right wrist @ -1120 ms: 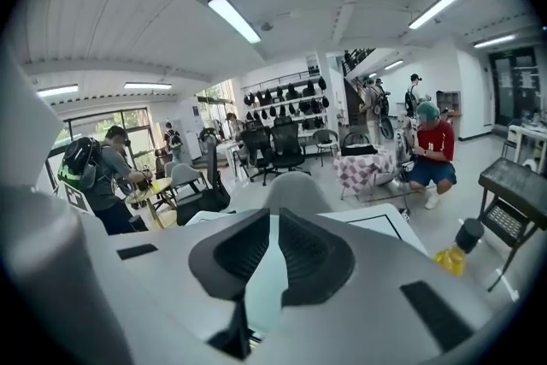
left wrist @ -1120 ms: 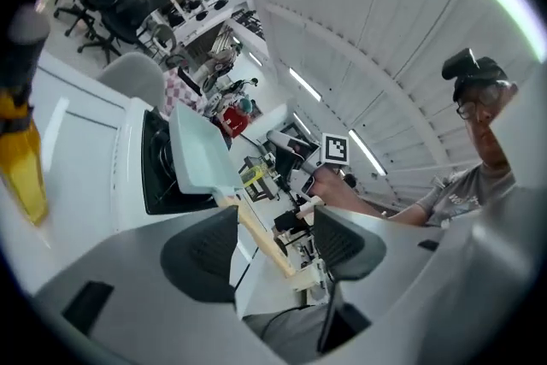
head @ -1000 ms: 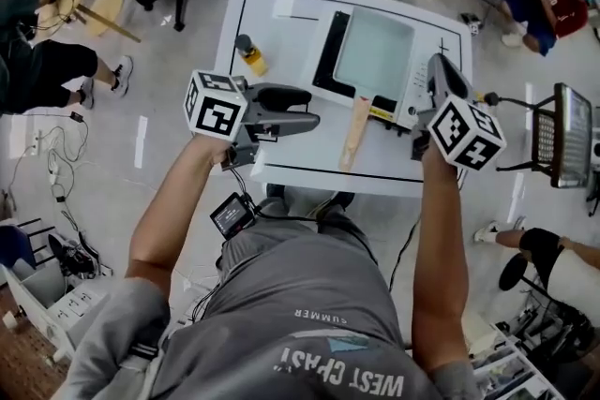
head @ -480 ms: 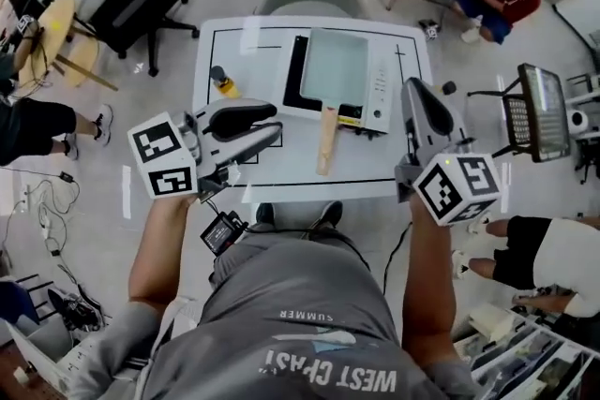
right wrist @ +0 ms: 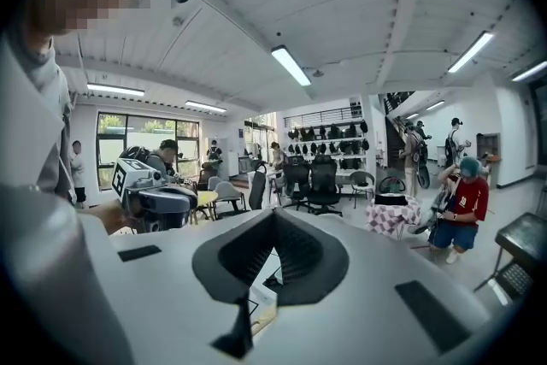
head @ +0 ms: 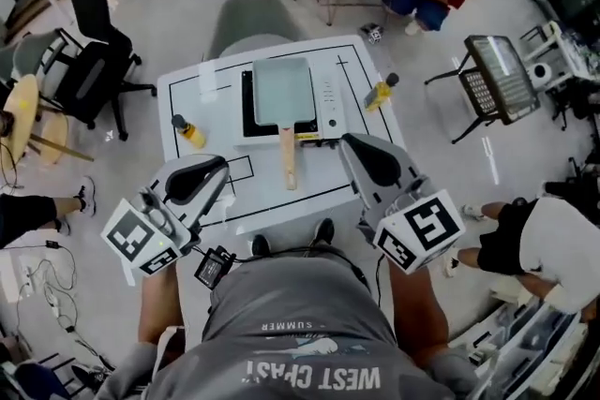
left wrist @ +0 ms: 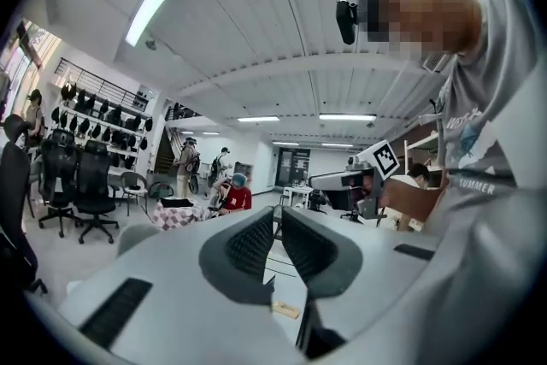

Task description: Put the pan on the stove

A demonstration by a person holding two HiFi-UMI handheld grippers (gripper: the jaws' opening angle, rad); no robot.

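The pan [head: 281, 92] lies on the stove [head: 328, 98] on the table [head: 314, 171], with its handle toward the person. Both grippers hang near the table's front edge, apart from the pan. The left gripper [head: 225, 168] has just closed on nothing; the right gripper [head: 347, 140] is pressed together, empty.

Head view above table [head: 319, 175]; gripper views level.

The pan [head: 283, 92] sits on the stove [head: 330, 98] on the white table [head: 211, 112], wooden handle [head: 288, 156] toward the person [head: 300, 323].
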